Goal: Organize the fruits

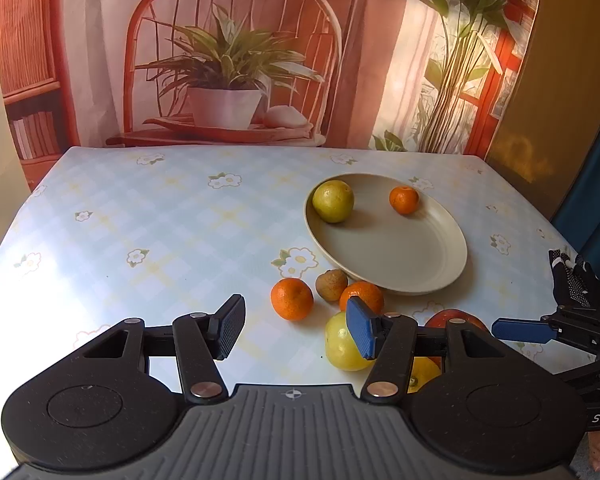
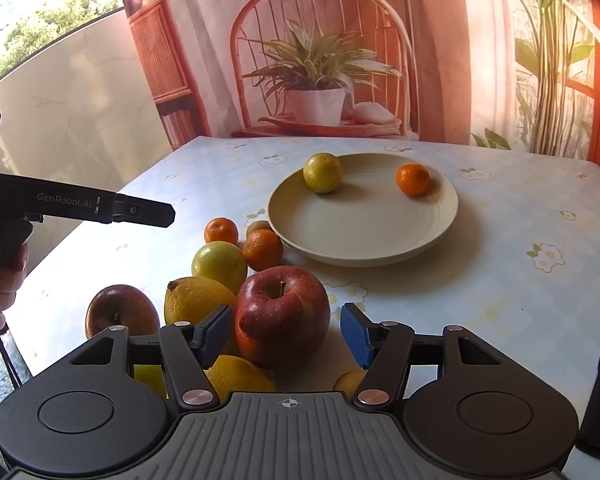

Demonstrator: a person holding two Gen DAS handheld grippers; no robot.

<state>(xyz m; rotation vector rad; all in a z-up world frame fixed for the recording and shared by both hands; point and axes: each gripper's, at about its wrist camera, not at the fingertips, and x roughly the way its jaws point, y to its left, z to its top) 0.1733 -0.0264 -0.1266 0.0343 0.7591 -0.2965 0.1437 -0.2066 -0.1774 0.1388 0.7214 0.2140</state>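
Plate (image 2: 364,256): our landmark, beige, on flowered tablecloth (image 2: 500,280).

On plate, far rim: green fruit (image 2: 322,173), small mandarin (image 2: 413,179). We judge these already sorted.

Off plate, near-left side: two mandarins, brownish small fruit, green apple (image 2: 219,265), lemons, dark apple, big red apple (image 2: 281,314). We judge these still waiting.

Right gripper (image 2: 286,334): jaws spread, straddling big red apple nearer us than plate; no pad pressing visibly. We read it as next pick.

Left gripper (image 1: 296,328): jaws spread, empty, hovering near-left of plate, clear of pile.
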